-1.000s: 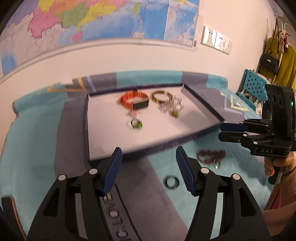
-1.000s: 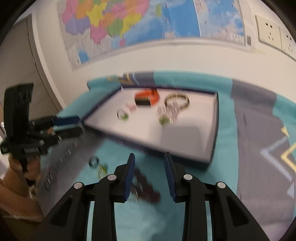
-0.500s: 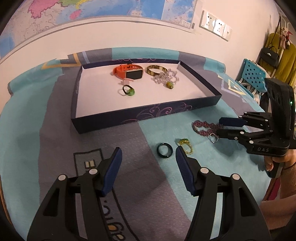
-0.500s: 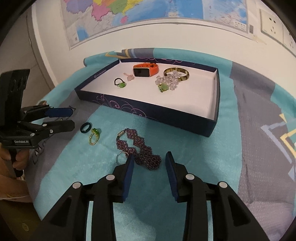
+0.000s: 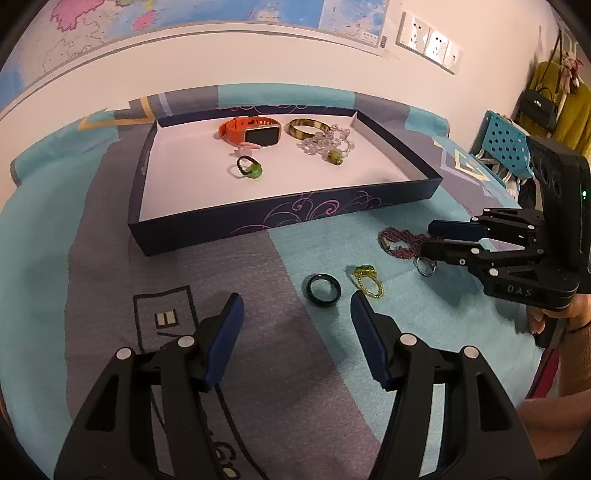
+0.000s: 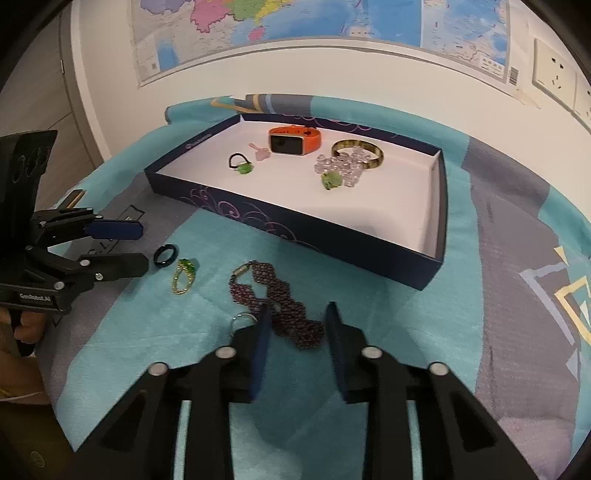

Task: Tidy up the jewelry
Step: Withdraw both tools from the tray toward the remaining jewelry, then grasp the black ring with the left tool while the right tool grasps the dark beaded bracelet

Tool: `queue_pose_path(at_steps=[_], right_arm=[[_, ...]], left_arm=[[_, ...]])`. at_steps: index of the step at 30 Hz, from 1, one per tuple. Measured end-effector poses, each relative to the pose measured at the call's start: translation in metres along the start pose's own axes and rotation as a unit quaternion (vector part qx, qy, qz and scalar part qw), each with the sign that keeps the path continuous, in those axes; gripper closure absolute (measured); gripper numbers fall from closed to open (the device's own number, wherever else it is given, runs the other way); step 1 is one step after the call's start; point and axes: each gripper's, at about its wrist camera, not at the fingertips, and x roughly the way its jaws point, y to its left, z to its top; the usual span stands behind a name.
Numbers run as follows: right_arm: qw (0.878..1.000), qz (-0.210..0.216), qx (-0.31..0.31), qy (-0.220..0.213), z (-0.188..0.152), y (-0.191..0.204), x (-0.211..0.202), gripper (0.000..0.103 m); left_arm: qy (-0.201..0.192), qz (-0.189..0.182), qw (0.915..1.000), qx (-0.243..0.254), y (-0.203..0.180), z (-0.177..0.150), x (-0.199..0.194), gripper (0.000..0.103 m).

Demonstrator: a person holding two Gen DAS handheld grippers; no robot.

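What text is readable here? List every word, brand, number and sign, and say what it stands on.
"DAS": on the body of the right gripper.
"GenRobot.AI": on the body of the left gripper.
Mat: large printed letters, partly hidden, not readable.
Tray: small print on the wall, blurred.
Map: place names and a barcode label, too small to read.

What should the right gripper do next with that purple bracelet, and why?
Probably lower a little and close. The right gripper is open, with the purple bracelet lying on the cloth between its fingers, not in the box with the other jewelry.
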Motion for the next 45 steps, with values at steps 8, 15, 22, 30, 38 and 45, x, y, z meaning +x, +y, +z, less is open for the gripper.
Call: queue_pose_path(at_steps=[8,15,22,30,38,45], right_arm=[[1.000,0.008,0.025,-0.011,0.001,-0.005,-0.003,0.090],[0.997,0.030,0.065,-0.018,0.000,-0.018,-0.005,0.089],[0.998,0.024,0.060,-0.015,0.000,-0.016,-0.004,0.075],[0.998,0.028,0.047,-0.016,0.001,-0.010,-0.004,0.068],[1.000,0.015,0.017,-0.002,0.006,0.000,0.004,0.089],[0.998,0.038,0.038,-0.013,0.006,-0.004,0.000,0.097]], left_arm=[[0.004,-0.002,0.9999,0.015,-0.008,0.002,0.004,0.044],[0.010,0.002,0.9995,0.030,-0.013,0.005,0.010,0.053],[0.013,0.016,0.9985,0.051,-0.020,0.009,0.015,0.074],[0.012,0.011,0.9987,0.048,-0.020,0.009,0.015,0.081],[0.010,0.005,0.9992,0.037,-0.019,0.009,0.014,0.081],[0.007,0.005,0.9994,0.033,-0.017,0.009,0.013,0.081]])
